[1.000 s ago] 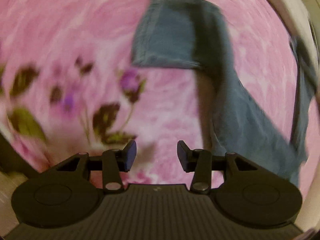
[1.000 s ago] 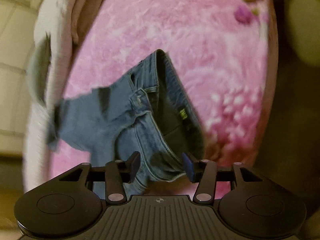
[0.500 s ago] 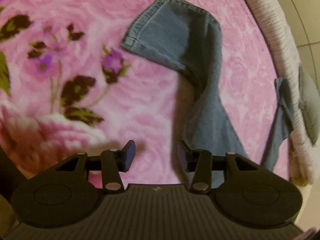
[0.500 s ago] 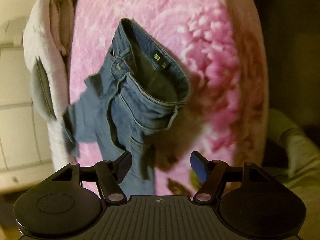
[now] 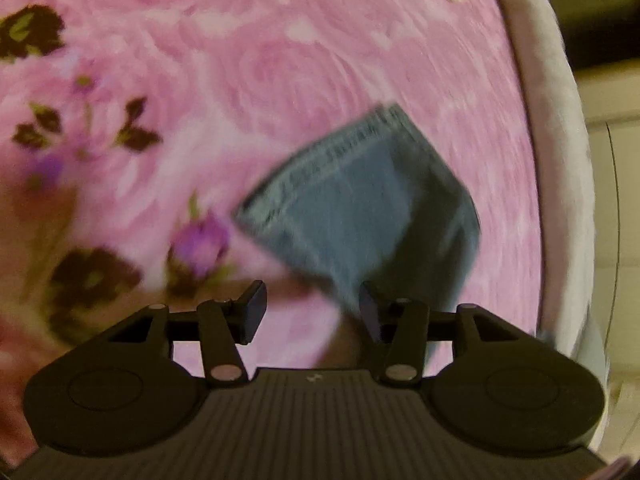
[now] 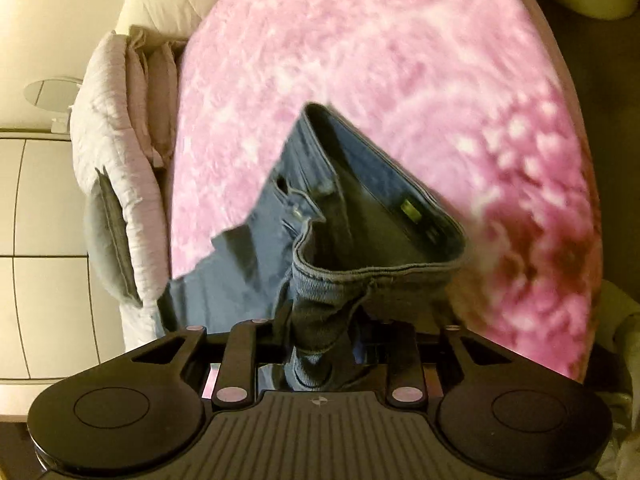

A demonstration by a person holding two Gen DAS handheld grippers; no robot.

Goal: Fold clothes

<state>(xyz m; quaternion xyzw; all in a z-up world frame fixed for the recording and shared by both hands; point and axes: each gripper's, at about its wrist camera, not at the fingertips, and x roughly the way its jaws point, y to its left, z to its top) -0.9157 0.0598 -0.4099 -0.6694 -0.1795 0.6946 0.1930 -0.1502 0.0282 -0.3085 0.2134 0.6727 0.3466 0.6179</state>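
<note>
A pair of blue jeans lies on a pink flowered blanket. In the right wrist view the waistband (image 6: 380, 216) gapes open, and a fold of it runs down between my right gripper's (image 6: 320, 332) jaws, which are shut on it. In the left wrist view a hemmed leg end (image 5: 360, 196) lies just beyond my left gripper (image 5: 312, 308), which is open and empty. Its right fingertip (image 5: 368, 308) is at the leg's near edge. The view is blurred.
The pink blanket (image 5: 280, 60) covers the bed. A pale quilted bed edge (image 5: 556, 160) runs along the right in the left wrist view. Pillows and bedding (image 6: 116, 140) are stacked at the left in the right wrist view, with tiled floor (image 6: 44, 200) beyond.
My right gripper has moved down onto the jeans' waistband and shut on it. My left gripper has moved closer to the leg hem, still open.
</note>
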